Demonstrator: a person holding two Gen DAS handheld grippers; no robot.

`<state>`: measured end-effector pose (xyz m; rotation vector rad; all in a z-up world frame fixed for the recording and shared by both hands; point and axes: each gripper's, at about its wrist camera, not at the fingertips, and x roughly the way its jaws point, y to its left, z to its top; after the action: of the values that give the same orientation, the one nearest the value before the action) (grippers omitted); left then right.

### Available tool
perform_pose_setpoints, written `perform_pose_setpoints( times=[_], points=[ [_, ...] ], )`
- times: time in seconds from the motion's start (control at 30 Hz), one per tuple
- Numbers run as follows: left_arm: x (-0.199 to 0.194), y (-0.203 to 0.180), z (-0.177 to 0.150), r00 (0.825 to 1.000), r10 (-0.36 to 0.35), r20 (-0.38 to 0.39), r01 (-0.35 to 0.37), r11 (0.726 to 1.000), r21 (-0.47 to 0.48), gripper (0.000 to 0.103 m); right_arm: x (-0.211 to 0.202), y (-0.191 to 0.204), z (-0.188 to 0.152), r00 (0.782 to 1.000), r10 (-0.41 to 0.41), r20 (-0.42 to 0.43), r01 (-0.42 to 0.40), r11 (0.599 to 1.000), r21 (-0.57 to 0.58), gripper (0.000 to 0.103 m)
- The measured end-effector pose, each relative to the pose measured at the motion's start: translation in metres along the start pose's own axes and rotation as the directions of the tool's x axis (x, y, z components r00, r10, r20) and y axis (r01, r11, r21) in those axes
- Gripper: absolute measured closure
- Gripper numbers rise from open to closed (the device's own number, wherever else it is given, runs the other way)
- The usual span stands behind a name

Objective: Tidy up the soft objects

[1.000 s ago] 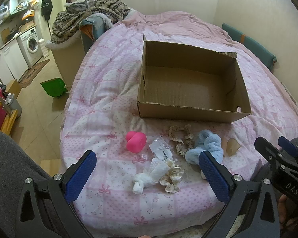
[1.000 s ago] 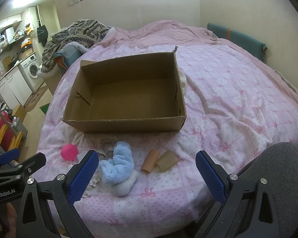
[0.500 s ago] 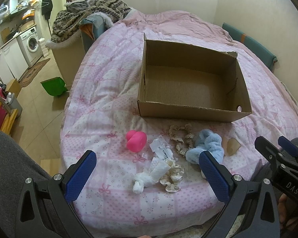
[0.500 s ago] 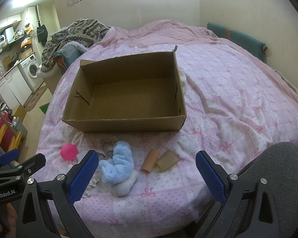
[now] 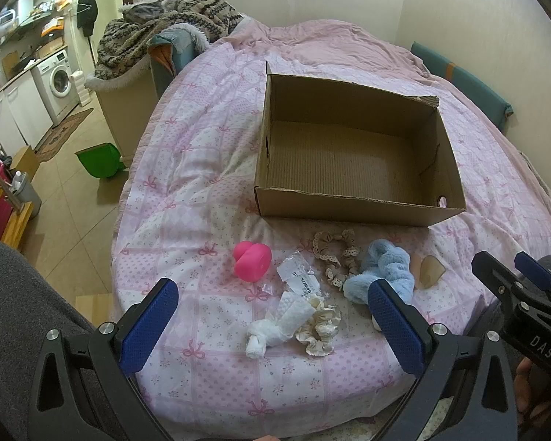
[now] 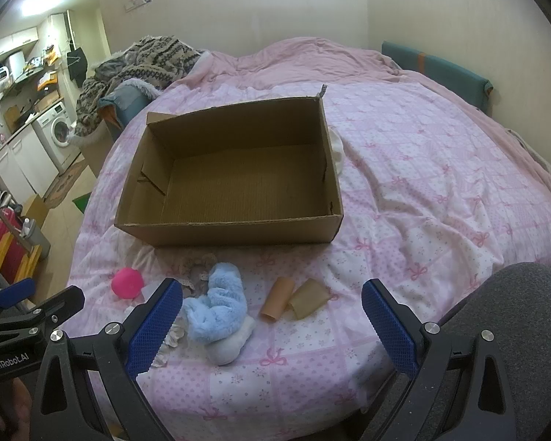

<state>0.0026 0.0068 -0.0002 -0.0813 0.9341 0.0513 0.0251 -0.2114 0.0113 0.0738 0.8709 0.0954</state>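
An empty cardboard box sits open on the pink quilted bed. In front of it lie a pink heart-shaped toy, a fluffy blue sock, a beige lace scrunchie, a cream scrunchie, a knotted white cloth, a small plastic bag and two tan pieces. My left gripper hangs open near the bed's front edge, over the white cloth. My right gripper is open above the tan pieces.
A chair piled with knitted clothes stands left of the bed. On the floor are a green bin and a washing machine further back. A teal cushion lines the right wall. A person's grey-clad knees flank the grippers.
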Motion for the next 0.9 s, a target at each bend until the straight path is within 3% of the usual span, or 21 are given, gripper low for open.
perform_pose_setpoints(
  times=[0.9],
  points=[
    [-0.0016, 0.0005, -0.0031, 1.000, 0.003, 0.001, -0.003, 1.000, 0.001, 0.000, -0.0007, -0.0001, -0.0002, 1.000, 0.001, 0.000, -0.001, 1.000, 0.001, 0.000]
  ],
)
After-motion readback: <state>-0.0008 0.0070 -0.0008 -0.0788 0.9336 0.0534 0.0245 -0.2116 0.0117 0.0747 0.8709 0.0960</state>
